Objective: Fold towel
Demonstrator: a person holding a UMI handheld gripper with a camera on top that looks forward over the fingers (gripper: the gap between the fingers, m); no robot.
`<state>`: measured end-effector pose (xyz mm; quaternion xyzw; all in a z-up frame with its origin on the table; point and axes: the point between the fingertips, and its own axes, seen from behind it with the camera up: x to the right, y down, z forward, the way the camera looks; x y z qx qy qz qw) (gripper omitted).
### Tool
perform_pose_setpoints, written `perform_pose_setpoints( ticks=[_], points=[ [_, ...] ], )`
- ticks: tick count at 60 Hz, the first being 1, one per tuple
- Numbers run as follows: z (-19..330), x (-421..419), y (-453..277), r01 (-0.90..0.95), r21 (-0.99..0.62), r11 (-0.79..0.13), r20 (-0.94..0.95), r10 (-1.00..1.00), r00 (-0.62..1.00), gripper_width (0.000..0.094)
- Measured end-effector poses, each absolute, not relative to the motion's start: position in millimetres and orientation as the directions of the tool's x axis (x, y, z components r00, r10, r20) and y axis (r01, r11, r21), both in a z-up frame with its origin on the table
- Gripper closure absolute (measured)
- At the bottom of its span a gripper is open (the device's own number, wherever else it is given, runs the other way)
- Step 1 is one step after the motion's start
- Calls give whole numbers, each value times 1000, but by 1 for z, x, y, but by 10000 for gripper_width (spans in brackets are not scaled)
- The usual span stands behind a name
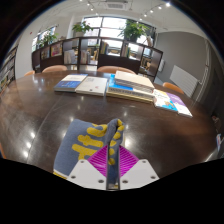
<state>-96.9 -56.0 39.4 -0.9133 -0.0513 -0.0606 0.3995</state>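
A grey-blue towel with yellow markings lies on the dark brown table, just ahead of my fingers. A bunched edge of it runs back between the two magenta pads. My gripper is shut on that edge of the towel, with the pads pressed together on the cloth. The rest of the towel spreads forward and to the left of the fingers. The part under the fingers is hidden.
Several flat books or magazines lie across the table's far side. Chairs stand behind the table. Beyond them are a dark shelf unit, windows and potted plants. Bare tabletop lies between the towel and the books.
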Motion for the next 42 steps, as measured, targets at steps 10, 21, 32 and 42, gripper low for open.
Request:
perform_pose_setpoints(
  ticks=[10,21,32,42],
  points=[
    [41,-82,-74,135,-725,-676,155,31,987,187],
    [125,-89,-90,64,-813,-579,91,-18,996,196],
    [217,-98,-137,-10,-891,-453,28,-78,997,185],
    [248,-110,-200,-54,-914,-401,-11,-108,994,185]
  ],
)
